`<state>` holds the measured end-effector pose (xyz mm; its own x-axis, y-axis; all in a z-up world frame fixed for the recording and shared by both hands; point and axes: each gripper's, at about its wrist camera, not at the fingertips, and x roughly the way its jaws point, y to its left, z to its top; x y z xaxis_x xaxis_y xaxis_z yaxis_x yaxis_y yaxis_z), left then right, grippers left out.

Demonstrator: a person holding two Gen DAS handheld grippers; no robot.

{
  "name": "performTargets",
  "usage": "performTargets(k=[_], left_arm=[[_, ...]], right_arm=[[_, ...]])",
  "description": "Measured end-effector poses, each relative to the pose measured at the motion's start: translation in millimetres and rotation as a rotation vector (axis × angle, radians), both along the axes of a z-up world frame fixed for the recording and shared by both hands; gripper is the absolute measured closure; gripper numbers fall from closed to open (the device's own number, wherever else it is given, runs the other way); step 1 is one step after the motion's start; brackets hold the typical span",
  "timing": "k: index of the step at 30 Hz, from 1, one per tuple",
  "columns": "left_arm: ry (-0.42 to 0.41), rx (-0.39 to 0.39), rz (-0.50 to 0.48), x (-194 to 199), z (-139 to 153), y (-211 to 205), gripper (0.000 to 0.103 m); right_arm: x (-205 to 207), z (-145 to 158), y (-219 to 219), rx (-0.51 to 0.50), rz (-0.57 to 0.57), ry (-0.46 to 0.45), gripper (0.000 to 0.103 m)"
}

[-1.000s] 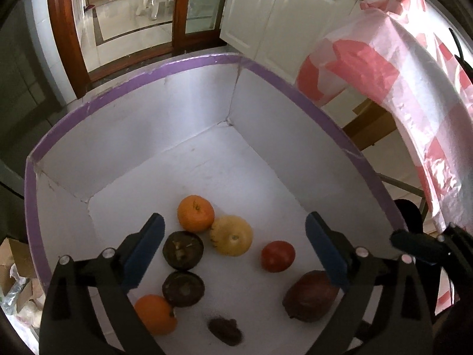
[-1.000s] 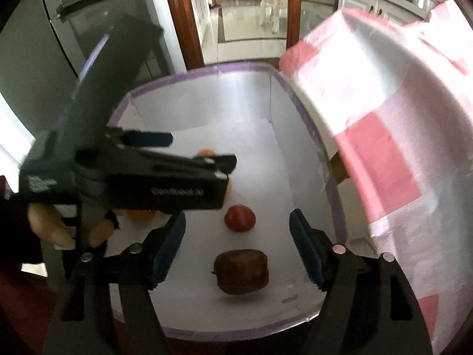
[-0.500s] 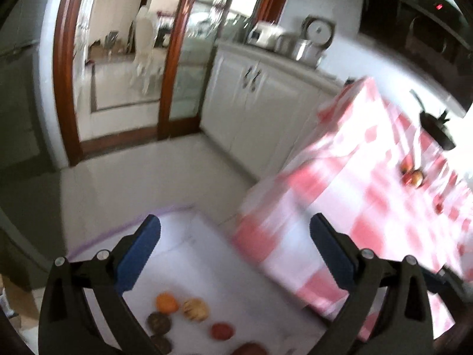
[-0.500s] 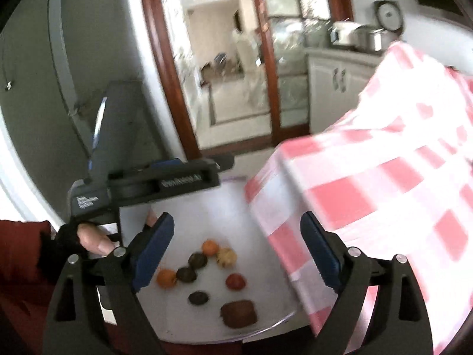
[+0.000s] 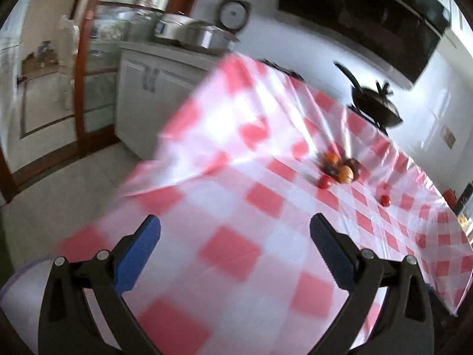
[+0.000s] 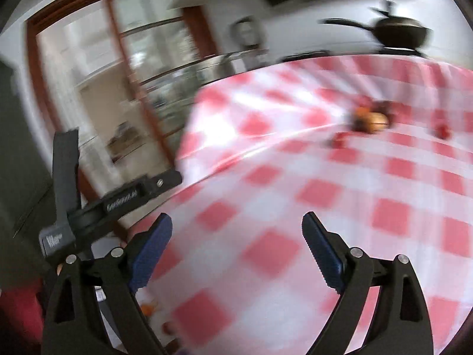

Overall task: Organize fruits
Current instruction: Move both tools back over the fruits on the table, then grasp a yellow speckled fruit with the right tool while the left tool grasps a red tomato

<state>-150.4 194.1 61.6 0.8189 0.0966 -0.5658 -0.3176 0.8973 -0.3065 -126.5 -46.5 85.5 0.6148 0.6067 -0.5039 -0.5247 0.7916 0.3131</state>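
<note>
A small pile of fruit [image 5: 340, 167] lies far across the red-and-white checked tablecloth [image 5: 236, 207], with two small red fruits [image 5: 384, 199] beside it. The pile also shows in the right wrist view [image 6: 369, 119]. My left gripper [image 5: 235, 251] is open and empty, held above the near table edge. My right gripper [image 6: 236, 251] is open and empty too. The white box with a purple rim [image 5: 20, 278] sits low at the left; a few of its fruits [image 6: 147, 309] show at the bottom of the right wrist view. Both views are blurred.
A black pan [image 5: 375, 103] stands beyond the table's far edge. White cabinets [image 5: 147, 94] with steel pots on top and a wood-framed glass door [image 5: 82, 82] lie to the left. The left gripper's body [image 6: 118, 201] crosses the right wrist view.
Both grippers have swung up and away from the white box of fruit toward the checked table. The fruit pile on the table has come into view. Both stay open.
</note>
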Motion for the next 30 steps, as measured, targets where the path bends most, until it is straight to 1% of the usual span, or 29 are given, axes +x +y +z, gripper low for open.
performTargets(k=[2,5,8,10,13,14,17,18,20,22,24,27,30], left_arm=[[0.025,0.008,-0.042,33.9,-8.4,-17.9,0.002],[0.055,0.002,-0.099,84.5,-21.1,-43.7,0.002],[0.063,-0.047,-0.104,121.4,-29.2,-59.5,0.002],[0.064,-0.074,-0.097,139.5,-33.3,-66.0,0.002],[0.066,-0.077,-0.099,163.9,-38.8,-76.2,0.002],[0.07,-0.078,-0.103,169.7,-39.7,-78.2,0.002],[0.045,-0.095,-0.126,180.0,-39.2,-81.1,0.002],[0.053,-0.107,-0.139,182.9,-41.2,-81.4,0.002],[0.048,-0.122,-0.156,183.2,-42.1,-80.7,0.002],[0.017,-0.145,-0.165,180.4,-41.2,-78.1,0.002],[0.006,-0.171,-0.177,179.5,-42.1,-75.1,0.002],[0.0,-0.206,-0.182,180.2,-43.9,-70.9,0.002],[-0.009,-0.232,-0.183,179.8,-44.8,-67.3,0.002]], right_arm=[[26.4,3.4,-23.4,-0.006,-0.092,0.027,0.016],[56.7,-1.6,-48.8,-0.003,-0.194,0.06,0.016],[90.0,-7.7,-79.6,-0.011,-0.3,0.103,0.016],[104.2,-14.8,-92.0,-0.021,-0.336,0.126,0.016],[128.8,-26.7,-103.4,-0.057,-0.378,0.163,0.016],[134.2,-29.2,-107.3,-0.066,-0.391,0.171,0.016],[156.5,-42.2,-117.2,-0.097,-0.429,0.206,0.016],[164.7,-47.2,-121.0,-0.104,-0.442,0.221,0.016],[180.0,-54.9,-126.9,-0.123,-0.469,0.239,0.016],[193.7,-60.1,-131.4,-0.132,-0.486,0.254,0.016],[206.5,-63.9,-135.3,-0.141,-0.5,0.264,0.016],[225.4,-67.6,-141.1,-0.128,-0.501,0.285,0.016],[244.9,-68.6,-140.6,-0.151,-0.49,0.28,0.016]])
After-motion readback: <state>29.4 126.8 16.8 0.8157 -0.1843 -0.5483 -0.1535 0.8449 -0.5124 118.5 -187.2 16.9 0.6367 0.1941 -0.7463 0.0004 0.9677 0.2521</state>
